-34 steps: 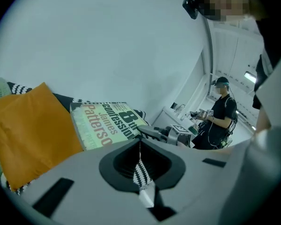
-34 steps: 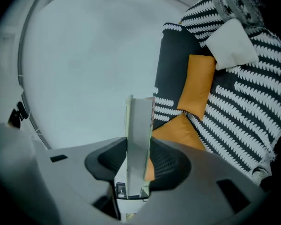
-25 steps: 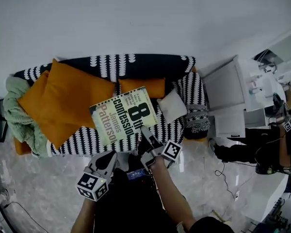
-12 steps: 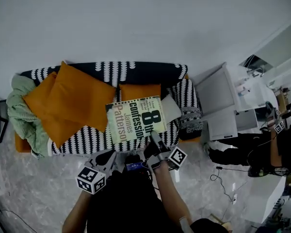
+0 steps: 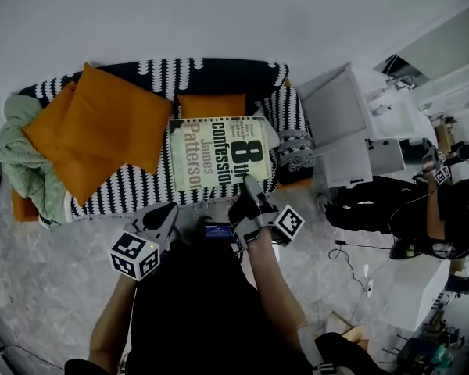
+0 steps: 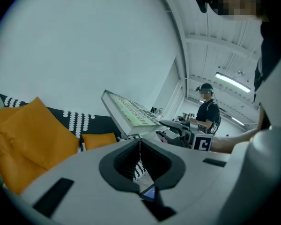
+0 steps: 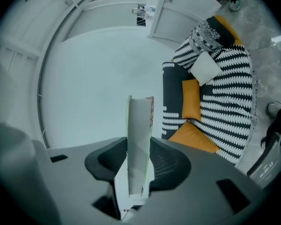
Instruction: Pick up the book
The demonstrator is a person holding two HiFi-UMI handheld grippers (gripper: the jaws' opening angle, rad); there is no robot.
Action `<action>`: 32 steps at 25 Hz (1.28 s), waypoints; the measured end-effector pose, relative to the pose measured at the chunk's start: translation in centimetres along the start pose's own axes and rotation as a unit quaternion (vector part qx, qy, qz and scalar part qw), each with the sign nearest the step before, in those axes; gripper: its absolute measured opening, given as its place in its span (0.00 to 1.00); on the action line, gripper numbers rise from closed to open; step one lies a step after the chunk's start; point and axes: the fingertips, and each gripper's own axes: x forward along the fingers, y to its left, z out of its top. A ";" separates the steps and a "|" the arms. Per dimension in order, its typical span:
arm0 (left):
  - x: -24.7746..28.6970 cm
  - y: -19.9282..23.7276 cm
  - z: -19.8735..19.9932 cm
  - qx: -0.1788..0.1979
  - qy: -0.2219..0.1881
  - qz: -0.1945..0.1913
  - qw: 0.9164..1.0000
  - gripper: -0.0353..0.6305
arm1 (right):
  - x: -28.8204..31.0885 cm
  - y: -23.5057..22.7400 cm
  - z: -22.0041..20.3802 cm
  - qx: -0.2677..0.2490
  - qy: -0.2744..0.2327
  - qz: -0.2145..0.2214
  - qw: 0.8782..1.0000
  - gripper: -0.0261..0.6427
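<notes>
The book (image 5: 219, 153), a pale green paperback with large dark print, is held in the air in front of the sofa. My right gripper (image 5: 250, 186) is shut on its near edge. In the right gripper view the book's edge (image 7: 139, 135) stands upright between the jaws of the right gripper (image 7: 139, 165). My left gripper (image 5: 166, 213) hangs lower left of the book, apart from it, jaws together and holding nothing. The left gripper view looks past the left gripper (image 6: 139, 165) at the book (image 6: 131, 114) tilted above the right gripper (image 6: 178, 134).
The sofa (image 5: 141, 190) has a black-and-white patterned cover, large orange cushions (image 5: 102, 131), a green blanket (image 5: 19, 155) at its left end and a patterned pillow (image 5: 295, 151) at its right. A white cabinet (image 5: 340, 123) stands to the right, a person (image 5: 445, 209) beyond it. Cables (image 5: 352, 264) lie on the floor.
The right gripper has carried the book upward and away from the sofa seat, and the book has turned from slanted to nearly square with the view. The left gripper drifted along at lower left.
</notes>
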 end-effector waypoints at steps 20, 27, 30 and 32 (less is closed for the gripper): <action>-0.5 -10.0 -6.9 -0.038 0.019 0.055 0.998 0.08 | -4.6 -8.6 3.0 -0.079 0.141 0.005 0.987 0.28; -0.9 -15.8 -10.0 -0.064 0.015 0.096 0.993 0.08 | -6.0 -10.1 4.3 -0.093 0.184 0.009 0.979 0.28; -0.9 -17.5 -11.3 -0.075 0.017 0.110 0.991 0.07 | -5.6 -11.1 5.2 -0.117 0.204 0.000 0.972 0.28; -1.1 -18.7 -12.2 -0.084 0.017 0.116 0.990 0.07 | -5.4 -11.6 5.6 -0.129 0.218 -0.003 0.967 0.28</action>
